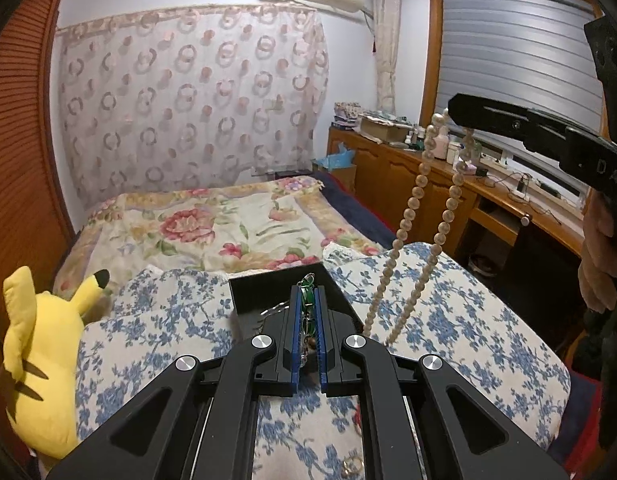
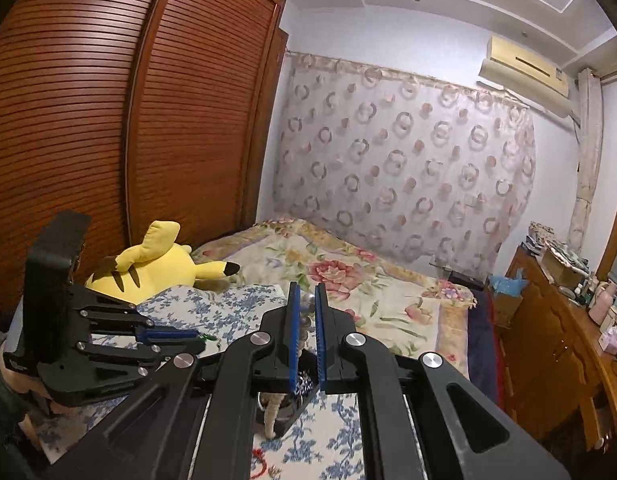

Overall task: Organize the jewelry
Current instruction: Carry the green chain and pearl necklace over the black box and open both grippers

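Now I'm gripping jewelry in both grippers.
Left gripper (image 1: 308, 300), frame centre, is pinching a green bracelet (image 1: 307, 304) over the black box (image 1: 260, 292); right gripper (image 2: 307, 300) is clamping the pearl necklace (image 1: 412, 216), dangling at right.

Pearl necklace (image 1: 418, 184) cream-white. Green bracelet (image 1: 307, 307) betw. blue-padded black fingers (image 1: 295, 320). Box (image 1: 268, 292) black. Quilt (image 1: 460, 320) white w/ blue floral; bed cover (image 1: 212, 228) cream w/ pink roses. Plush toy (image 1: 40, 360) yellow, black ear tips.
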Motion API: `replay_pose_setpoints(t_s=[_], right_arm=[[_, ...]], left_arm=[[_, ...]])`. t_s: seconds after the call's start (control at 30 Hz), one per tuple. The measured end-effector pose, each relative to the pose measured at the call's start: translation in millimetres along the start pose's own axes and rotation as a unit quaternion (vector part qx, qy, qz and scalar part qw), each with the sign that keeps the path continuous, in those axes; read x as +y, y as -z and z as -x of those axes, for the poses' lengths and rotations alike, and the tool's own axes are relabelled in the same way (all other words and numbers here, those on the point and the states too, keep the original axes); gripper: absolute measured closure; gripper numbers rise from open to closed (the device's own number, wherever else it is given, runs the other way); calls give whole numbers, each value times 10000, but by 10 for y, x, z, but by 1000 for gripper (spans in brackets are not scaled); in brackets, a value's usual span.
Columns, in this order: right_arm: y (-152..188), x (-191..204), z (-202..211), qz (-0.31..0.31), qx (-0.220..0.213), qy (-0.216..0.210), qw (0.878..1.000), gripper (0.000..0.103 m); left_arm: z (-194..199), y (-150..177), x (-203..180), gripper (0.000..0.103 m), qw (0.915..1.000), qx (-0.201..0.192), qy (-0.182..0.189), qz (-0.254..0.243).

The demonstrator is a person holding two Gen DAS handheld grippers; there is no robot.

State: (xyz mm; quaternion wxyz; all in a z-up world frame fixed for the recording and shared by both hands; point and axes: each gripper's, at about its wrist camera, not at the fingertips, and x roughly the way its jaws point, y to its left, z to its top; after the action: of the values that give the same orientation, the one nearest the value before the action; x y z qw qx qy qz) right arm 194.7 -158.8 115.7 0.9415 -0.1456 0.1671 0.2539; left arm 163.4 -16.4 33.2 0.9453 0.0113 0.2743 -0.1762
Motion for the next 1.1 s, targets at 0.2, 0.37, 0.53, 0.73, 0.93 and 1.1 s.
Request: replay_pose_setpoints(t_s=[0.2,0.37,0.53,0.73,0.93,1.1], right_arm=[[-65,-101,-312,-15,21,-60,10000,95],[-110,-158,-559,-38,51,-109,9999,95],[-139,-190,-754,-82,80,-209,9997,95],[-97,-184,-999,-148,181,-343,9991,95],[-75,-102,-1171,-172,255,-507,9982,95],[-177,-4,-1197,-131,179,-592,9980,95]], left_arm=[[-391,-53,135,98,9997,226,28,84],[-718,-80,290,98,9990,428,-15,135],[-989,-89,425,98,9979,609,-57,207],[-1057,-46,575,78,9972,631,-156,367],[-929,-18,704,72,9971,550,-273,446],[-800,23,798,71,9968,502,-375,505]])
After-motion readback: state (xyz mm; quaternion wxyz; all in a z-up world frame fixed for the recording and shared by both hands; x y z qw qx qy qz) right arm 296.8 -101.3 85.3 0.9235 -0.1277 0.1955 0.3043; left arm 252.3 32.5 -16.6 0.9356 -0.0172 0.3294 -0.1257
